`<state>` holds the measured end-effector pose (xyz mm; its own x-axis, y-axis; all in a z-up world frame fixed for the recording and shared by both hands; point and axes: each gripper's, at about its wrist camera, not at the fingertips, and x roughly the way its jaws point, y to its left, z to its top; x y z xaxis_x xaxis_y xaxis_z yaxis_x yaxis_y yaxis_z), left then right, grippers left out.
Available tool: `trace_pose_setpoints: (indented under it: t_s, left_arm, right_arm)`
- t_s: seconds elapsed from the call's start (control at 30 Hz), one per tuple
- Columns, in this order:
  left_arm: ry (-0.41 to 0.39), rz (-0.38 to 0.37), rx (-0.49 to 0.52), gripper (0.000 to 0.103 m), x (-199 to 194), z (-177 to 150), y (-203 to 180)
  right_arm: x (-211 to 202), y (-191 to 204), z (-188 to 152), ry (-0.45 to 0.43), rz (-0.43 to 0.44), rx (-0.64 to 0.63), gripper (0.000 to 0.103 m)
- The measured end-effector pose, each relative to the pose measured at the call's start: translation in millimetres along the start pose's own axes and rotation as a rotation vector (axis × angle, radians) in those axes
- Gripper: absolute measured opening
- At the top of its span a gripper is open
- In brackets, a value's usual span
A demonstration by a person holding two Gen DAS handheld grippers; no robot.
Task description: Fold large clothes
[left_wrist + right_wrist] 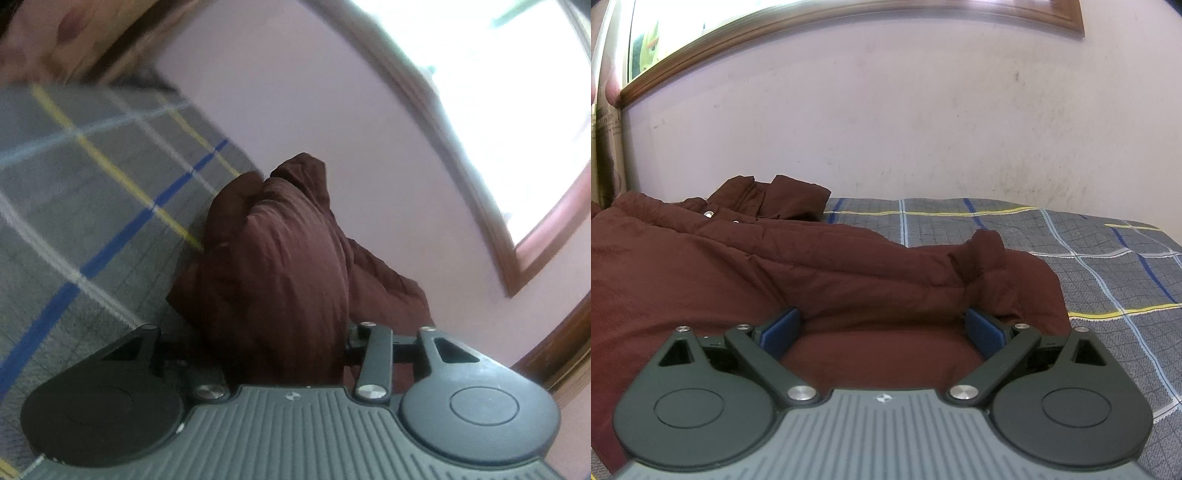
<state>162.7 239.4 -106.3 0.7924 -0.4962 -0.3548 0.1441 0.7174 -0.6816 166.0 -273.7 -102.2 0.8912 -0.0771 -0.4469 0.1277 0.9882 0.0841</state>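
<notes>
A dark maroon padded jacket (738,266) lies spread on a grey checked bedspread (1089,266), collar and metal snaps (709,214) towards the wall, one sleeve cuff (986,243) sticking up on the right. My right gripper (882,325) rests low over the jacket's near part, open wide, blue pads (779,332) on either side of flat fabric. In the left wrist view a thick bunch of the jacket (280,240) rises from between the jaws of my left gripper (273,332), which is shut on it. The fabric hides the left fingertips.
The bedspread (74,184) runs up to a pale pink wall (886,129). A wood-framed window (480,166) is set in that wall above the bed. A wooden headboard (74,37) shows at the far end. Bare bedspread stretches to the right of the jacket.
</notes>
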Motion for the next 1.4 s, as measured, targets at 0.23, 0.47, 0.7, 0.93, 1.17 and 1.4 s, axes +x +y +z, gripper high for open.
trace_pose_setpoints:
  t_s: [0.23, 0.47, 0.7, 0.93, 1.17, 1.4]
  left_arm:
    - [-0.041, -0.013, 0.095, 0.044, -8, 3, -33]
    - [-0.036, 0.064, 0.151, 0.044, -14, 5, -61]
    - [-0.051, 0.103, 0.222, 0.044, -25, 3, -94]
    - [-0.070, 0.114, 0.291, 0.044, -29, -1, -125]
    - [-0.079, 0.112, 0.335, 0.044, -30, -5, -148]
    - [-0.081, 0.115, 0.375, 0.044, -29, -9, -165]
  right_arm:
    - [0, -1, 0, -0.002, 0.000, 0.001, 0.097]
    - [0, -2, 0, -0.005, 0.005, 0.006, 0.097]
    - [-2, -2, 0, -0.011, 0.004, 0.012, 0.098]
    - [-5, -5, -1, -0.022, 0.016, 0.032, 0.100]
    - [-8, -11, 0, -0.028, 0.042, 0.068, 0.102]
    - [-40, -24, -2, -0.143, 0.163, 0.184, 0.101]
